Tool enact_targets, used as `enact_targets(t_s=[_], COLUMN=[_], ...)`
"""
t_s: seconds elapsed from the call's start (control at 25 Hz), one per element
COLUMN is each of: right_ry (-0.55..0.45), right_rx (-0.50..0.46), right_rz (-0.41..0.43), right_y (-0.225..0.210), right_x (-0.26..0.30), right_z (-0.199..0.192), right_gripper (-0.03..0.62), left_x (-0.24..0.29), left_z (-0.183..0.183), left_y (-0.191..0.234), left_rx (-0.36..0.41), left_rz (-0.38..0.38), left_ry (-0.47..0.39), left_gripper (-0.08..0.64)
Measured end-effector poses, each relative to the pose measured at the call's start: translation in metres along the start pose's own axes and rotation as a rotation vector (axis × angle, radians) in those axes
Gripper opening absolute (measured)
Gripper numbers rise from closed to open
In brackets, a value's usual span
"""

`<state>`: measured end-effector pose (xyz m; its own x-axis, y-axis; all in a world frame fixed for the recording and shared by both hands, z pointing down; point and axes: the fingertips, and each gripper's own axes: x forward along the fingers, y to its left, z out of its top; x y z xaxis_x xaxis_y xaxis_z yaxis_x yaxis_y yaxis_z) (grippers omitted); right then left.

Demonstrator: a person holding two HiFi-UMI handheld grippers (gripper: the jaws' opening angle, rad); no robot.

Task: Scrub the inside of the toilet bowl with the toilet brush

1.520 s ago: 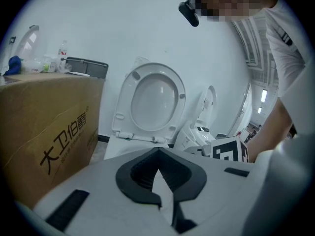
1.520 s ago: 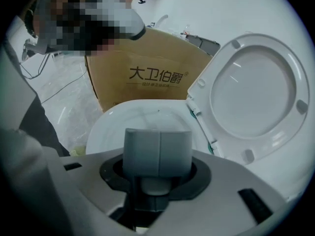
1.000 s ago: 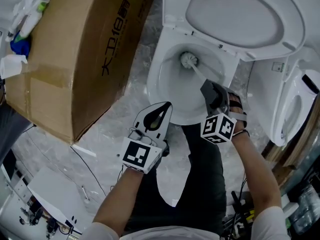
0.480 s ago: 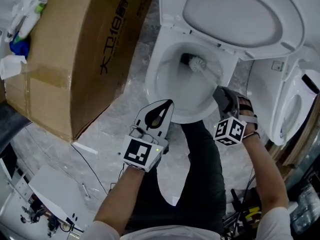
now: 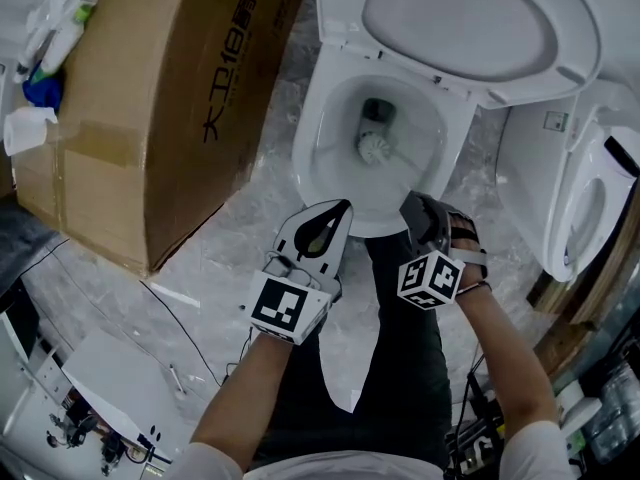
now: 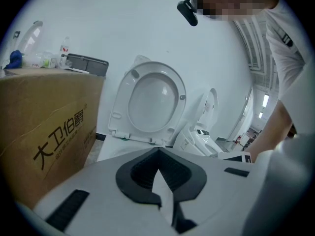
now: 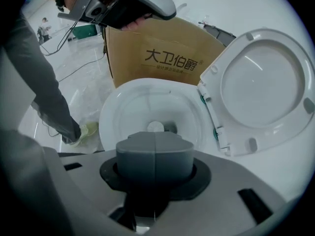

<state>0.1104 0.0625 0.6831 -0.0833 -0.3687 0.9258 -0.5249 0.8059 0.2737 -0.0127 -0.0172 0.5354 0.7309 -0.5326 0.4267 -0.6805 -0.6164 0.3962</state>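
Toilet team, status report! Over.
Left gripper shut, empty. Right gripper shut on toilet brush, head inside toilet bowl. Cardboard box alongside, not blocking.

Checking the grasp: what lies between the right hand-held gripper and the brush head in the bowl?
Only the toilet brush's own shaft, running from the right hand-held gripper over the toilet bowl's inner wall; the head view shows it.
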Motion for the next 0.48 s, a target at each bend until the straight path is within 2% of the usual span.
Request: enact_targets(t_s=[0.28,0.48], right_ry=[-0.014,0.02], right_rx=[0.099,0.118], right_rz=[-0.027,-0.044], right_y=[0.006,-0.005], right_x=[0.009,0.032], right_z=[0.034,0.032], right_gripper=[0.154,0.155], left_x=[-0.005,0.0], left_z=[-0.011,-0.015], left_y=[0.0,0.009], left_rx=[0.005,0.008], left_rz=[-0.014,-0.01], left_ry=[0.015,0.012], left_gripper=[0.008,0.008])
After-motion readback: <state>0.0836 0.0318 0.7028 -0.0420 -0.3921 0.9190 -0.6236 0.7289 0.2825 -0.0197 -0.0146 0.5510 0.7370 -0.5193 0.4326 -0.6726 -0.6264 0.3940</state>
